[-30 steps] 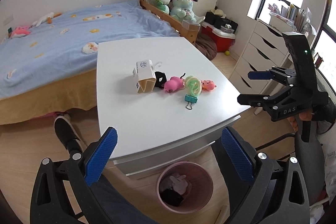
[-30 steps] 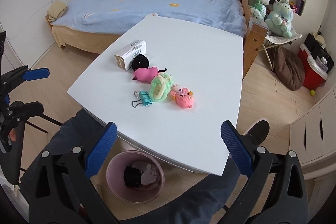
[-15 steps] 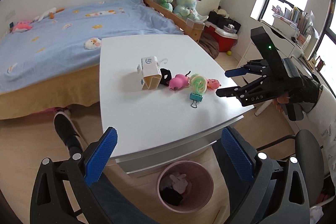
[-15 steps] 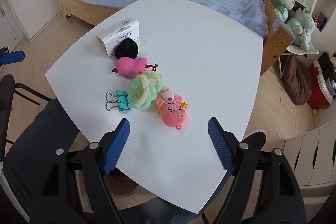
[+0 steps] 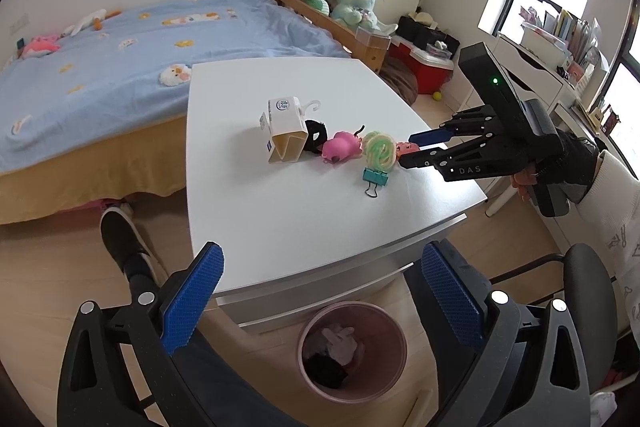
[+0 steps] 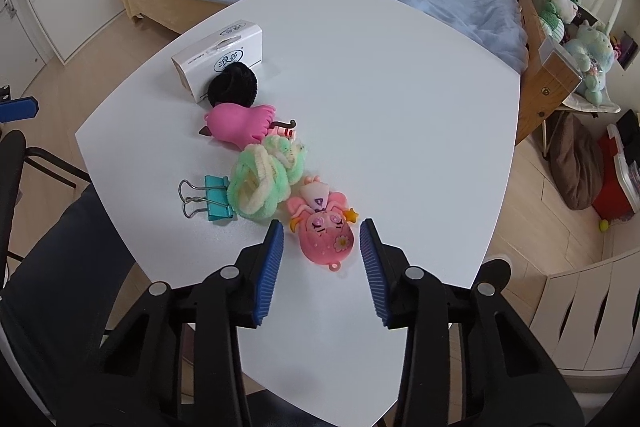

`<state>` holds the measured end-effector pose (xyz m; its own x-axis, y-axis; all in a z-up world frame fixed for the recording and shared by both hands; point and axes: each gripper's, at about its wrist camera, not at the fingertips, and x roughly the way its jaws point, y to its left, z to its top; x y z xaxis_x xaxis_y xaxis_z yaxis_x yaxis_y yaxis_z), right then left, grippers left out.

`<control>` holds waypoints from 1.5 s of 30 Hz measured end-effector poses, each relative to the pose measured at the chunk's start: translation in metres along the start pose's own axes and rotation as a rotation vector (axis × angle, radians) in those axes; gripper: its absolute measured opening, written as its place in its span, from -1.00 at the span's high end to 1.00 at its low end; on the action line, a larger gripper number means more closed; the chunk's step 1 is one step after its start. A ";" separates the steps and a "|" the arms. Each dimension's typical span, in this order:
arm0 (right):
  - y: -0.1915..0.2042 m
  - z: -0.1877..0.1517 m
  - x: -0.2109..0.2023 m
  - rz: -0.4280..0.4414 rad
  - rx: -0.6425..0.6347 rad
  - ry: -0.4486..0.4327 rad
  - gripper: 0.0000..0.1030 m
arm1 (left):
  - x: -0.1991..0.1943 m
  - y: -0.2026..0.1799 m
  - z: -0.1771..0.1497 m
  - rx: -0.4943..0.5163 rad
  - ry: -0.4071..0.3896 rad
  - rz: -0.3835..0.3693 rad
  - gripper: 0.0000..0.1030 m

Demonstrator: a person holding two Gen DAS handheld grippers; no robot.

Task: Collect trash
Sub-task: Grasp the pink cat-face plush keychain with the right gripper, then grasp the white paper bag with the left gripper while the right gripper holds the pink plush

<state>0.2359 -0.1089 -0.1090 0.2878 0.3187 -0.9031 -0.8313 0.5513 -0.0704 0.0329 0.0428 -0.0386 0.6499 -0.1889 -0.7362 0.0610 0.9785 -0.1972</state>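
The right gripper (image 6: 322, 255) has come from beside the counter (image 6: 400, 107) to over its near edge and lower. Its jaws, wide open a second ago, are closing, and now the pink doll charm (image 6: 325, 227) lies between them, not yet pressed by the pads.

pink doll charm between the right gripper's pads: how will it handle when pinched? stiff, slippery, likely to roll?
The pink doll charm looks like glossy moulded plastic, so probably stiff and a bit slippery. It lies flat on the table, so rolling seems unlikely, though it may skid. It looks small and thin, likely light. The right gripper is closing around it, pads not yet touching.
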 end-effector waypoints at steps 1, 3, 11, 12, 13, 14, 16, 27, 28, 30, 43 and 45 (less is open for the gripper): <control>0.001 0.000 0.001 0.000 -0.002 0.001 0.37 | 0.000 0.000 0.000 0.000 0.002 0.000 -0.85; 0.001 0.000 0.000 0.000 -0.001 -0.001 0.38 | 0.000 0.000 0.000 -0.001 0.002 0.000 -0.85; 0.006 -0.008 -0.006 -0.024 0.006 0.005 0.42 | 0.002 0.000 0.006 0.002 -0.002 -0.004 -0.85; 0.006 -0.009 -0.008 -0.029 0.016 0.003 0.42 | 0.002 0.000 0.007 0.003 -0.003 -0.005 -0.85; 0.006 -0.011 -0.010 -0.033 0.029 0.004 0.43 | 0.003 0.000 0.009 0.005 -0.003 -0.006 -0.85; 0.005 -0.012 -0.013 -0.037 0.045 0.004 0.43 | 0.003 0.000 0.011 0.007 -0.004 -0.005 -0.85; 0.003 -0.014 -0.018 -0.040 0.076 -0.003 0.43 | 0.003 0.000 0.016 0.011 -0.008 -0.003 -0.85; -0.004 -0.016 -0.039 -0.028 0.223 -0.045 0.43 | 0.019 0.008 0.053 0.000 0.017 0.005 -0.85; -0.004 -0.015 -0.040 -0.029 0.226 -0.045 0.43 | 0.021 0.009 0.057 -0.002 0.020 0.009 -0.85; -0.004 -0.015 -0.043 -0.026 0.236 -0.051 0.43 | 0.028 0.012 0.067 -0.004 0.033 0.022 -0.85; -0.002 -0.018 -0.051 -0.011 0.252 -0.069 0.42 | 0.079 0.029 0.117 -0.082 0.138 0.017 -0.85; -0.002 -0.019 -0.051 -0.008 0.253 -0.068 0.42 | 0.088 0.030 0.119 -0.083 0.157 0.034 -0.85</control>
<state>0.2142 -0.1413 -0.0703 0.3321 0.3600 -0.8719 -0.6859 0.7266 0.0388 0.1821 0.0658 -0.0318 0.5240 -0.1732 -0.8339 -0.0261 0.9754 -0.2190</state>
